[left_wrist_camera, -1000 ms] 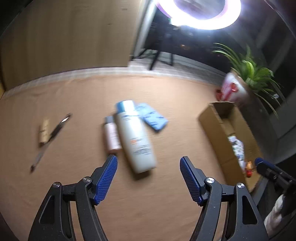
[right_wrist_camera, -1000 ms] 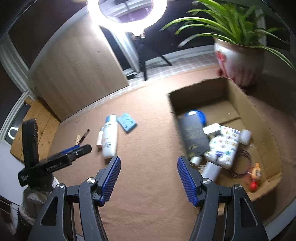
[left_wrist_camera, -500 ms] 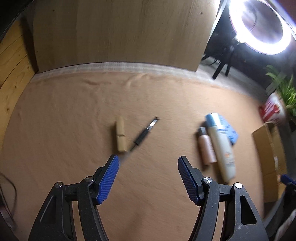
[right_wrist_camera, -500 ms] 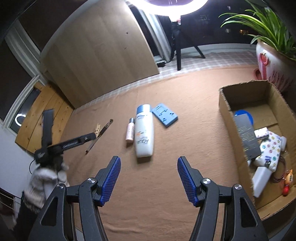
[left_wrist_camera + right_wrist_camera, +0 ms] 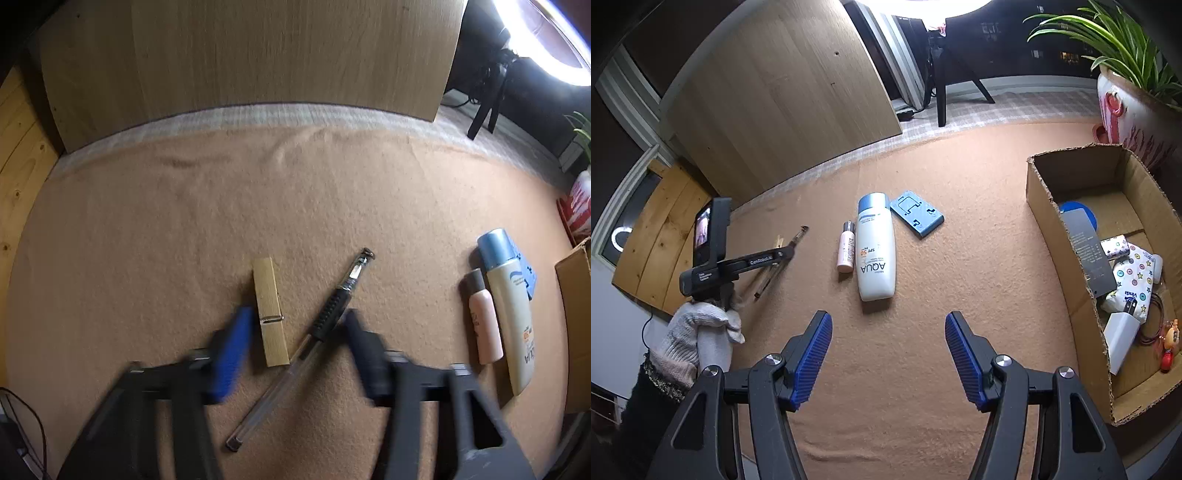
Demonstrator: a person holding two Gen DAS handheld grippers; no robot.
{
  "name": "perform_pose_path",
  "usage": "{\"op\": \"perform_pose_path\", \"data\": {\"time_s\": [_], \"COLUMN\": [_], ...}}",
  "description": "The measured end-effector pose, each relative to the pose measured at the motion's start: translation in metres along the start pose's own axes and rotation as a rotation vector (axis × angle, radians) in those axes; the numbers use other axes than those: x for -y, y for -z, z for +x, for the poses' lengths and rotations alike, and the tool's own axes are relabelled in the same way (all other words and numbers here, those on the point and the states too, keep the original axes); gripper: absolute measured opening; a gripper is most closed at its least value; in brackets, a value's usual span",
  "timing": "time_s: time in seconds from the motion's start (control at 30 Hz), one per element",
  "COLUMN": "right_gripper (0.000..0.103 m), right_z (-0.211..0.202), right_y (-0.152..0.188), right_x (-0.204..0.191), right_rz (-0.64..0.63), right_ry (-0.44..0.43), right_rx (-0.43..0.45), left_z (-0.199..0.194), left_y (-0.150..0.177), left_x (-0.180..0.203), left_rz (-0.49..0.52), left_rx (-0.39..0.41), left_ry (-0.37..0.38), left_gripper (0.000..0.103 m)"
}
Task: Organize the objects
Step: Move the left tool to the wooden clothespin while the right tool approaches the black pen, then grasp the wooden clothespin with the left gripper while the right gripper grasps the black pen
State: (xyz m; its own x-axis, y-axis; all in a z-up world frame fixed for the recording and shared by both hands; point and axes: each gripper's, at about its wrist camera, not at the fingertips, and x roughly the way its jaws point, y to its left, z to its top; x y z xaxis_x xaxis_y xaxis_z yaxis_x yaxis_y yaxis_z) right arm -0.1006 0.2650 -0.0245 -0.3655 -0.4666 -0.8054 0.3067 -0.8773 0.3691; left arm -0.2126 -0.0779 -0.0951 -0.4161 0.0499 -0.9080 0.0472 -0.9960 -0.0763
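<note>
A wooden clothespin (image 5: 269, 314) and a clear pen (image 5: 330, 312) with a black grip lie side by side on the tan carpet. My left gripper (image 5: 297, 325) hangs just over them, pointing steeply down. Its blurred jaws are closing, with the clothespin and the pen's grip between them; the pads do not press on either. To the right lie a white sunscreen bottle (image 5: 509, 317), a small pink bottle (image 5: 484, 321) and a blue card (image 5: 916, 212). My right gripper (image 5: 888, 332) stands open and empty over bare carpet, nearer than the sunscreen bottle (image 5: 875, 247).
An open cardboard box (image 5: 1039, 184) at the right holds several items. A potted plant (image 5: 1126, 107) stands behind it. A wooden board (image 5: 258, 55) leans at the carpet's far edge beside a ring light's stand. A gloved hand (image 5: 701, 325) holds the left gripper.
The left gripper has swung left from the bottles to the clothespin and pen, dropped lower, and its jaws have narrowed. The right gripper shifted a little at first, then kept still.
</note>
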Motion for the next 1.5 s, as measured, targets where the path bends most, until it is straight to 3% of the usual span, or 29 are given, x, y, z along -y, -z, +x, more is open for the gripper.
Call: {"op": "perform_pose_path", "data": {"time_s": [0.03,0.1,0.23,0.47,0.57,0.67,0.9,1.27,1.4,1.5], "right_gripper": [0.060,0.060,0.060,0.060,0.060,0.060,0.060,0.060,0.060,0.060], "right_z": [0.002,0.006,0.016,0.036,0.043,0.048,0.057,0.063,0.072,0.085], "right_y": [-0.001,-0.002,-0.006,-0.008,-0.007,-0.005,0.003,0.010,0.015,0.015], "right_x": [0.000,-0.001,-0.009,-0.031,-0.039,-0.044,-0.051,-0.058,-0.068,-0.077], "right_rz": [0.000,-0.002,-0.023,-0.080,-0.103,-0.115,-0.105,-0.066,-0.066,-0.066], "right_ry": [0.000,-0.002,-0.019,-0.054,-0.067,-0.077,-0.095,-0.092,-0.097,-0.097], "right_rx": [-0.003,-0.006,-0.022,-0.061,-0.081,-0.094,-0.129,-0.129,-0.145,-0.168], "left_z": [-0.001,-0.002,-0.009,-0.037,-0.046,-0.055,-0.052,-0.044,-0.041,-0.043], "left_y": [0.001,0.006,0.025,0.092,0.114,0.127,0.122,0.107,0.102,0.104], "left_x": [-0.001,-0.005,-0.008,0.019,0.033,0.033,0.016,0.024,0.021,0.011], "left_rz": [-0.007,-0.026,-0.083,-0.152,-0.153,-0.196,-0.182,-0.034,0.032,0.021], "left_rx": [0.002,0.008,0.021,0.023,0.017,0.007,0.007,-0.010,-0.021,-0.025], "left_ry": [0.015,0.049,0.087,0.124,0.127,0.174,0.148,0.150,0.123,0.121], "left_gripper": [0.030,0.027,0.026,0.026,0.028,0.041,0.042,0.041,0.021,0.019]}}
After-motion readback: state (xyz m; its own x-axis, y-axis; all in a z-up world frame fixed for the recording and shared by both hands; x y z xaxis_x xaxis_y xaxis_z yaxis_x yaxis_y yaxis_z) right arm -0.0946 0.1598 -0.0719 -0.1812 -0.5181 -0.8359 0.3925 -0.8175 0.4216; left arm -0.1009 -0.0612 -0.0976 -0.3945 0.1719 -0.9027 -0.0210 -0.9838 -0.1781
